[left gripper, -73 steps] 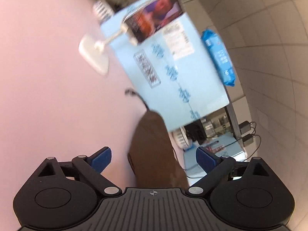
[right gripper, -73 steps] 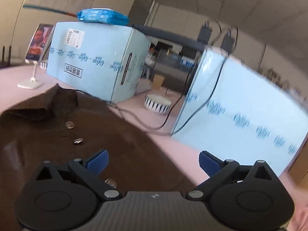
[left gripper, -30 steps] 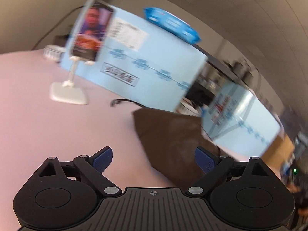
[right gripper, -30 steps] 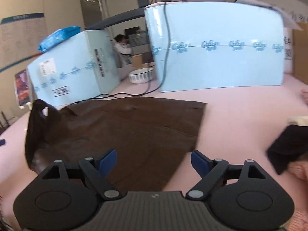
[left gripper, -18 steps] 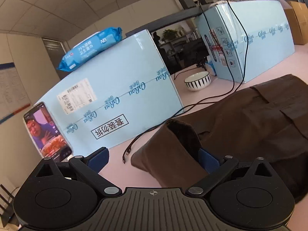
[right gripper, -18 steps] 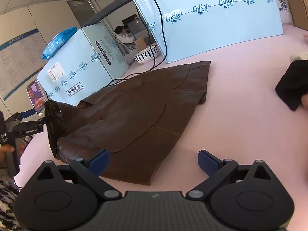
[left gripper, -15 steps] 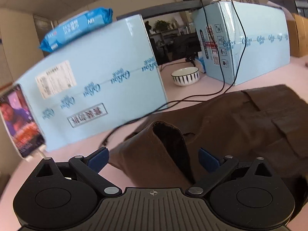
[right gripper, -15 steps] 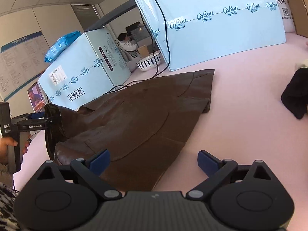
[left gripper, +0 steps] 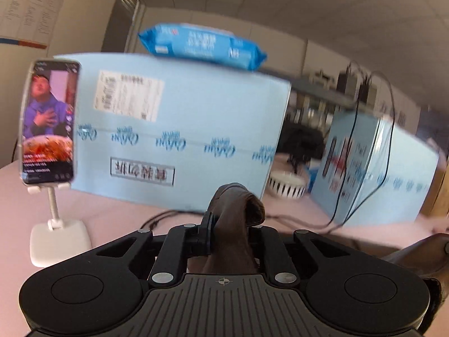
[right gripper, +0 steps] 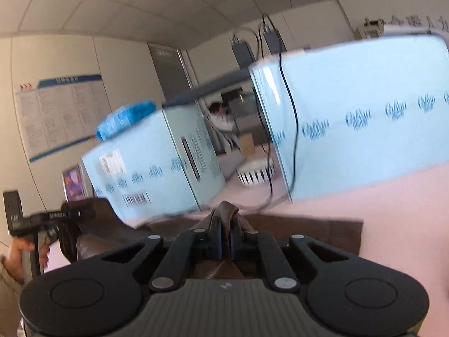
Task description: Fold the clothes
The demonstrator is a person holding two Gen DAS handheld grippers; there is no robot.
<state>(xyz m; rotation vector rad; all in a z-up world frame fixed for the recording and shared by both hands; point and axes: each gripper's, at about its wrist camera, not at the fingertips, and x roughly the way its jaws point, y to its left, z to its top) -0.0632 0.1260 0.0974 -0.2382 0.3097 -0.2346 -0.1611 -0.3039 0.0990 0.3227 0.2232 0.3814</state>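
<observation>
A brown jacket (right gripper: 308, 230) lies spread on the pink table (right gripper: 393, 202). In the left wrist view my left gripper (left gripper: 233, 224) has its jaws closing on a bunched fold of the jacket (left gripper: 235, 196), and the pads press on the cloth. My right gripper (right gripper: 226, 230) is likewise closing its jaws tight on a thin ridge of the jacket's edge. The right wrist view also shows the left gripper (right gripper: 70, 214) at the far left, held by a hand (right gripper: 19, 250), with dark jacket cloth hanging from it. Both gripped parts are raised off the table.
Two big light-blue boxes (left gripper: 182, 140) (left gripper: 378, 174) stand behind the jacket, with a blue wipes pack (left gripper: 202, 46) on the left one. A striped bowl (left gripper: 286, 186) and black cables (left gripper: 308, 221) lie between them. A phone on a white stand (left gripper: 49, 123) is at the left.
Both grippers went from wide open to closed on folds of the jacket. Both views have tipped upward, and the gripped cloth has come up off the table.
</observation>
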